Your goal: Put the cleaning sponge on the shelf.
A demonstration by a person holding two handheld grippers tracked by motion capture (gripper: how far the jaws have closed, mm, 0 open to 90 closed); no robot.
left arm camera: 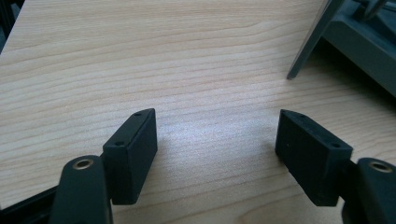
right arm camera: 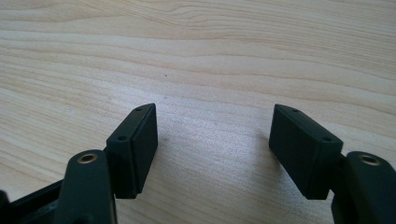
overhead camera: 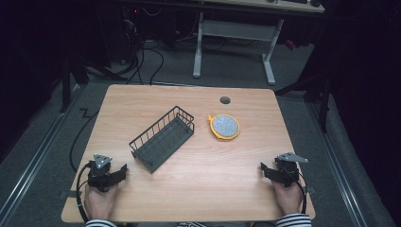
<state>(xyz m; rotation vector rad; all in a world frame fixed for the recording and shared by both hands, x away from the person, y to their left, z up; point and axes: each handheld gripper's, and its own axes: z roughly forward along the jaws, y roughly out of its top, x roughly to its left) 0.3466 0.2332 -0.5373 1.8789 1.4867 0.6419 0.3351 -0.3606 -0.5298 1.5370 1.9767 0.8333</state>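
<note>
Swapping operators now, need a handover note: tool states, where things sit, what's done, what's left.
Left tool: open, holding nothing, resting at the near left of the light wooden table.
Right tool: open, holding nothing, at the near right.
Dark wire rectangular basket: mid-table, set diagonally, looks empty; its near corner lies closest to the left tool.
Round grey scrubbing pad with orange rim: flat on the table to the basket's right, apart from it.
Done: nothing gripped yet.
Left: probably putting the pad in the basket.

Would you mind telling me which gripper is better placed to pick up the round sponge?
Probably the right gripper: open and empty, with bare table between it and the sponge. The left gripper is also open, but the wire basket stands in its way.
</note>
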